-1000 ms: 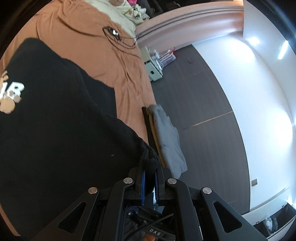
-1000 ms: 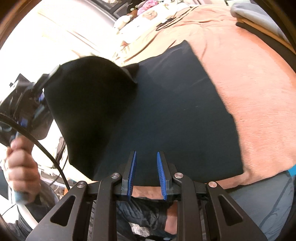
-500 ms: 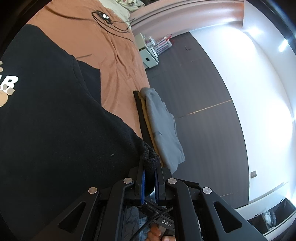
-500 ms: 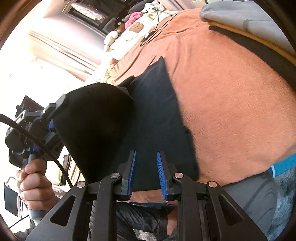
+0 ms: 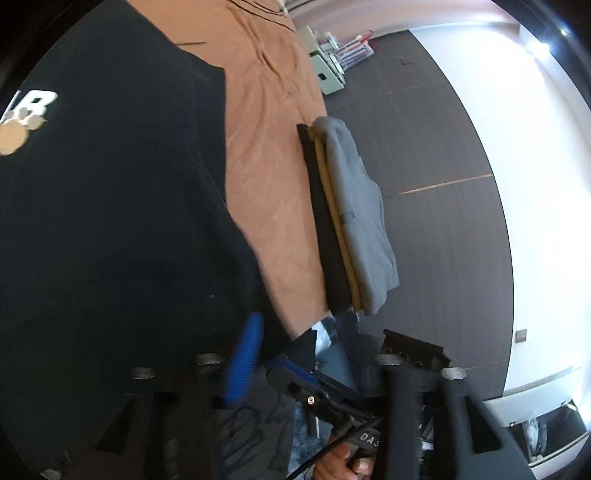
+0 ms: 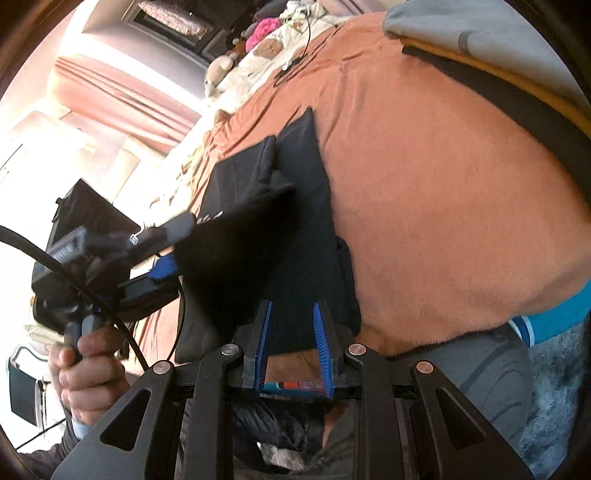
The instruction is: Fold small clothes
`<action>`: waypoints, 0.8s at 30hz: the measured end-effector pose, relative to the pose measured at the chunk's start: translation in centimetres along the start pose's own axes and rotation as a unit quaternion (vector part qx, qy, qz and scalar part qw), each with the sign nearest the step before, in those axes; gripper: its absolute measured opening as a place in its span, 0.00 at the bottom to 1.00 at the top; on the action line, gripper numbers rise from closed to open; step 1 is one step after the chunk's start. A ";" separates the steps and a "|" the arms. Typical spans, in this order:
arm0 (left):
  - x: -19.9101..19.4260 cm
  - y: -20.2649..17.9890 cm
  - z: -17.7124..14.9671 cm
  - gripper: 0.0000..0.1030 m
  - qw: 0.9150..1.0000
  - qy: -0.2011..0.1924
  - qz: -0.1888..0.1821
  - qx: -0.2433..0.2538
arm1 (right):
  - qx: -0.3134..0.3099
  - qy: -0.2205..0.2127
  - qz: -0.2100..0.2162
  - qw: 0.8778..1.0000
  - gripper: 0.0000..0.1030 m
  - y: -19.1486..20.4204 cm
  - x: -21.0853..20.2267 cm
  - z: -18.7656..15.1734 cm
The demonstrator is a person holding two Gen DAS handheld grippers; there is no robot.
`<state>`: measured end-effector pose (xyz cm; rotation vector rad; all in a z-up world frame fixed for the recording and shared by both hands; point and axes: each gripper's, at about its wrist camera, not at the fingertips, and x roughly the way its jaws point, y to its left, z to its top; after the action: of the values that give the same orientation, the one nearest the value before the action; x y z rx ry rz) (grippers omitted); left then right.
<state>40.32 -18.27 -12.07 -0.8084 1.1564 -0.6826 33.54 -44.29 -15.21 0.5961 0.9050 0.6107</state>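
Right wrist view: black shirt (image 6: pixel 295 236) (folded over) on orange bedspread (image 6: pixel 443 221).

The t-shirt (image 5: pixel 110 221) is plain black, with a white and beige print (image 5: pixel 22 118) near one edge. It's lying on a bedspread (image 6: pixel 443 221) that's a warm orange-brown, kind of terracotta. The folded pile by the bed's edge goes black (image 5: pixel 325 221), mustard yellow (image 5: pixel 338 221), then light grey (image 5: pixel 362 206) on top. Floor (image 5: pixel 424 147) is dark grey with a thin orange line across it. Both grippers are black with bright blue fingers (image 6: pixel 320 332). Up by the pillows there's a hot pink plush thing (image 6: pixel 266 29) on cream bedding.
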 end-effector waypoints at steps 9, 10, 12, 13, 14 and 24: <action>-4.8 2.8 -0.2 0.62 0.997 -0.045 0.056 0.002 | -0.014 0.028 0.030 0.999 0.37 0.5 1.5 0.0; -5.5 3.4 -0.3 0.62 0.997 -0.049 0.062 0.000 | -0.009 0.027 0.031 0.999 0.37 0.2 1.7 0.2; -6.7 4.3 -0.5 0.62 0.995 -0.059 0.077 -0.003 | 0.010 0.025 0.037 0.999 0.37 -0.7 2.1 0.6; -7.4 4.8 -0.7 0.62 0.994 -0.065 0.087 -0.003 | 0.021 0.023 0.041 0.999 0.37 -1.2 2.2 0.8; -7.7 5.1 -0.6 0.62 0.993 -0.068 0.093 -0.004 | 0.031 0.021 0.046 0.998 0.37 -1.7 2.4 0.9; -12.6 8.8 -2.3 0.62 0.984 -0.098 0.150 -0.019 | 0.078 0.014 0.060 0.995 0.37 -2.7 3.2 0.6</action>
<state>35.25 -3.65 -13.40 -0.6971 1.0844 -0.3251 36.21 -43.97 -18.48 0.7889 0.9534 0.6618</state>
